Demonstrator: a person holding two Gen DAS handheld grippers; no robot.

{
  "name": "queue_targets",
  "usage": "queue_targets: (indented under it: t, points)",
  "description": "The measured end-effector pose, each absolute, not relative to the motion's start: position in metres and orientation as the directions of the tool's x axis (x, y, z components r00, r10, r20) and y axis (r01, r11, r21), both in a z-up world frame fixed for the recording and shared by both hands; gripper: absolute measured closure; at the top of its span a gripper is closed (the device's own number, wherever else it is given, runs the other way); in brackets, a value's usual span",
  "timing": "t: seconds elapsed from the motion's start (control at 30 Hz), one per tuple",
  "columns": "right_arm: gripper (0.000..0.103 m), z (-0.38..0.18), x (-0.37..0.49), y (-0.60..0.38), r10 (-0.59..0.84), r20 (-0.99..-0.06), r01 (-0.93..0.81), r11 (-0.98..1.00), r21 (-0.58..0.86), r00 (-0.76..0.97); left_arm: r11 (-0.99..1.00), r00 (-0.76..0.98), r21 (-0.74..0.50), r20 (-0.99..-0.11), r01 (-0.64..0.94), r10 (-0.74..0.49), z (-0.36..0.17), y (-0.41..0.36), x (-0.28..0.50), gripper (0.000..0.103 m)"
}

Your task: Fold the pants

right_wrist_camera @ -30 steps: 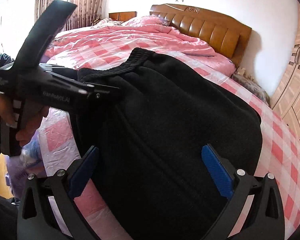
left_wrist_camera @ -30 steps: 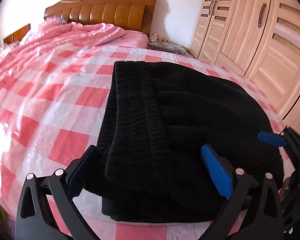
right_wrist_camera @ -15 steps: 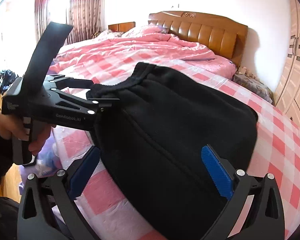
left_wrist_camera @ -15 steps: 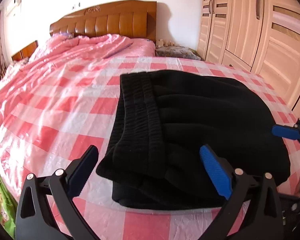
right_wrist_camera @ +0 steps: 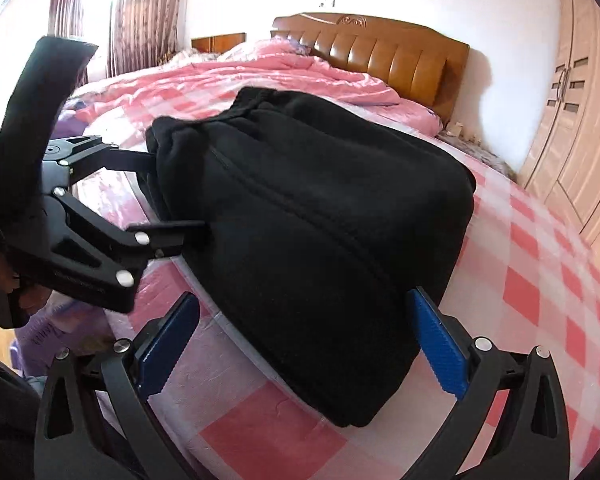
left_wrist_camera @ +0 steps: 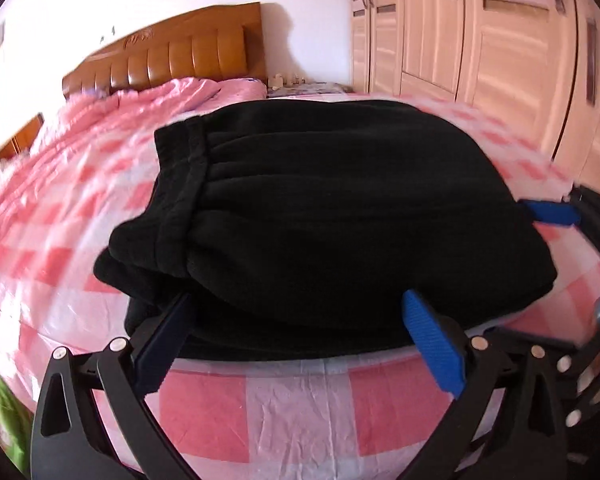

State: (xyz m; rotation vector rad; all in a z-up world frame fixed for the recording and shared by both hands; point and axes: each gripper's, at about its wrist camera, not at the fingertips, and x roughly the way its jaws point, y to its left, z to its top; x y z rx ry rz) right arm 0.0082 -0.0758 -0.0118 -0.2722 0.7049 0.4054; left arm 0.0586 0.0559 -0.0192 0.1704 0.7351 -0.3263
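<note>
Both claws gape; the left claw (left_wrist_camera: 296,340) has now pushed into the folded pants' (left_wrist_camera: 340,208) edge.

Colours and patterns, both wrist views.
Pants (left_wrist_camera: 340,208) are showing solid black, ribbed at the waistband (left_wrist_camera: 180,184). Sheet (left_wrist_camera: 260,408) is showing a pink-and-white check under a glossy film; quilt (right_wrist_camera: 260,68) is reading plain pink. Headboard (right_wrist_camera: 380,52) is showing orange-brown wood with padded tan panels. Wardrobe (left_wrist_camera: 480,28) is reading pale beige with slatted insets. Curtains (right_wrist_camera: 148,16) are showing dark maroon stripes. Left gripper (left_wrist_camera: 300,344) and right gripper (right_wrist_camera: 304,344) are showing black frames with blue pads (right_wrist_camera: 440,348).
</note>
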Motion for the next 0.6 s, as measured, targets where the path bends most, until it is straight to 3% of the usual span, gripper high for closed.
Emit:
queue_targets:
  t: [0.27, 0.37, 0.47, 0.6]
  points:
    - [0.004, -0.004, 0.008, -0.095, 0.39, -0.656, -0.502, 0.865, 0.019, 0.646, 0.931, 0.689, 0.066, -0.692, 0.359, -0.217, -0.013, 0.053, 0.056, 0.001]
    - [0.004, 0.014, 0.023, -0.124, 0.55, -0.615, -0.545, 0.809, 0.222, 0.566, 0.912, 0.694, 0.003, -0.651, 0.41, -0.309, 0.016, 0.056, 0.049, 0.002]
    - [0.004, 0.032, 0.061, -0.156, 0.586, -0.555, -0.48, 0.808, 0.343, 0.59, 0.906, 0.719, -0.016, -0.603, 0.423, -0.346, 0.046, 0.052, 0.061, 0.002]
    - [0.004, 0.03, 0.133, -0.181, 0.685, -0.5, -0.404, 0.722, 0.561, 0.53, 0.913, 0.699, -0.075, -0.619, 0.402, -0.358, 0.045, 0.043, 0.112, 0.002]
